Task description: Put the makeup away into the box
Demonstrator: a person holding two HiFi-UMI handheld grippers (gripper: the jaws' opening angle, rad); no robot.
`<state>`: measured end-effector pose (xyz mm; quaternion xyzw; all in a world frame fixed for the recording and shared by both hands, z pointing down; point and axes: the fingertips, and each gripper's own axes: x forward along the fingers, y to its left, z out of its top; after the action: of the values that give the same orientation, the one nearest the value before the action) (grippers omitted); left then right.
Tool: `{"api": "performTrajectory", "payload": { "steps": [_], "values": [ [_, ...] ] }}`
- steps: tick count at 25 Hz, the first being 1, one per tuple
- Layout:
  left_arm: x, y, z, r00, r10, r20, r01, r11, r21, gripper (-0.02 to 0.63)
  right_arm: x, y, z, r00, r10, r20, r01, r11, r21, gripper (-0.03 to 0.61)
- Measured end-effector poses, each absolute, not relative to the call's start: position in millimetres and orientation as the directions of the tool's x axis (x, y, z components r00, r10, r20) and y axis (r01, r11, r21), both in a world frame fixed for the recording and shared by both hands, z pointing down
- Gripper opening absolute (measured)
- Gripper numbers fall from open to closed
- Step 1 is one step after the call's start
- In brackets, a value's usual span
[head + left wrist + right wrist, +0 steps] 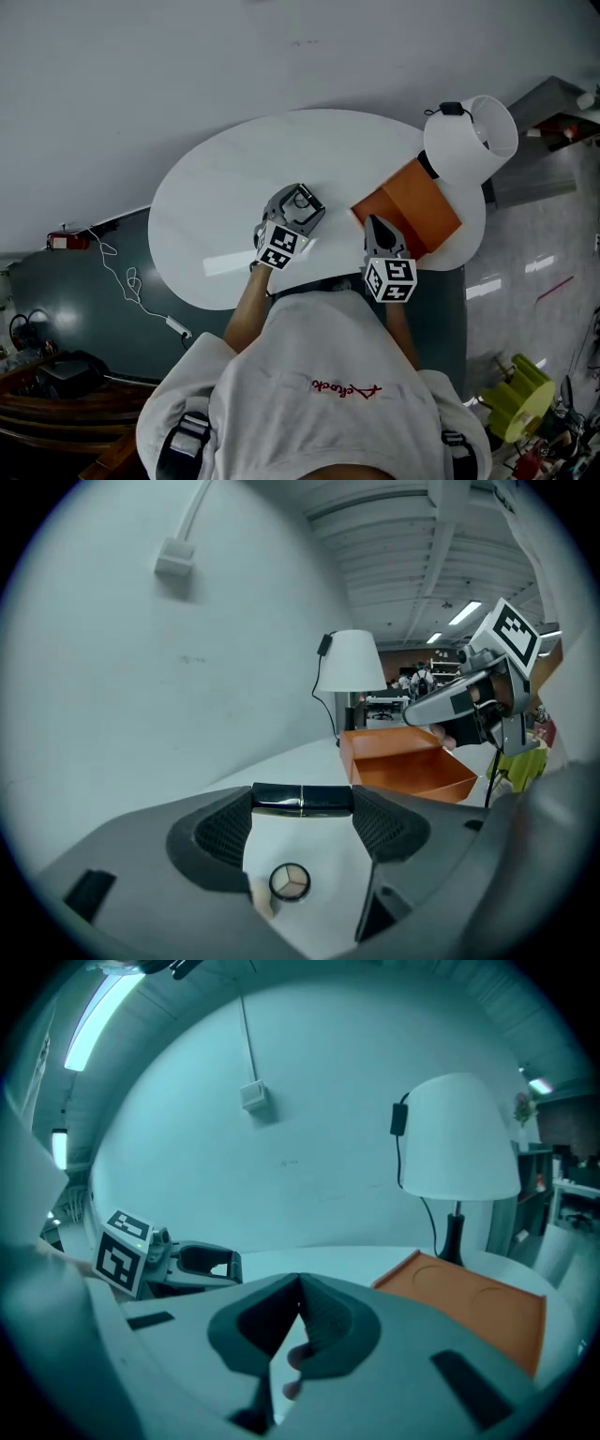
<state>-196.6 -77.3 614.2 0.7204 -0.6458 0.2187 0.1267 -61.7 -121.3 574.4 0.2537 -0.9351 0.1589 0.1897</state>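
head view has us over a white oval table [216,202], a gripper in each hand, both held above the near edge. the orange box [412,211] sits on the right side of the table, and a white-shaded lamp [473,141] stands just behind it, its shade overlapping the box's far corner from this angle.

the left gripper [302,810] is clamped on a black lipstick tube [302,800]. the tube lies crosswise between the two ribbed pads [223,832], one end against each, with a thin bright seam at its middle. it is held off the table, to the left of the box and apart from it. through the gap under the tube we see a round compact [289,881] lying flat on the white tabletop, its face split into three pale wedges. farther off in the left gripper view the box shows its open top and orange inner walls, and the right gripper hangs over its right side with its marker cube [514,630] up.

in the right gripper view the right gripper [300,1288] has its jaws pressed together with nothing between them. beyond them a flat orange face of the box lies to the right, with faint round dents in it. the lamp rises behind that, a black cord running down from the shade. the left gripper's marker cube [122,1251] shows at the left.
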Motion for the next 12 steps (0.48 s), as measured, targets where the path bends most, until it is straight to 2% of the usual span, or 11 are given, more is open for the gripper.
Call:
{"api": "performTrajectory", "payload": {
  "steps": [6,12],
  "values": [
    [-177,-97,588,0.106,-0.889,0.446,-0.975,-0.182,-0.13,0.33,-30,-128,552,-0.776,-0.493,0.393,-0.592,0.784,-0.186,0.02],
    [-130,-127,586,0.212,-0.87,0.446,-0.948,-0.294,-0.123,0.33,24,-140,546,-0.7,-0.603,0.383,-0.696,0.696,-0.178,0.02]
  ]
}}
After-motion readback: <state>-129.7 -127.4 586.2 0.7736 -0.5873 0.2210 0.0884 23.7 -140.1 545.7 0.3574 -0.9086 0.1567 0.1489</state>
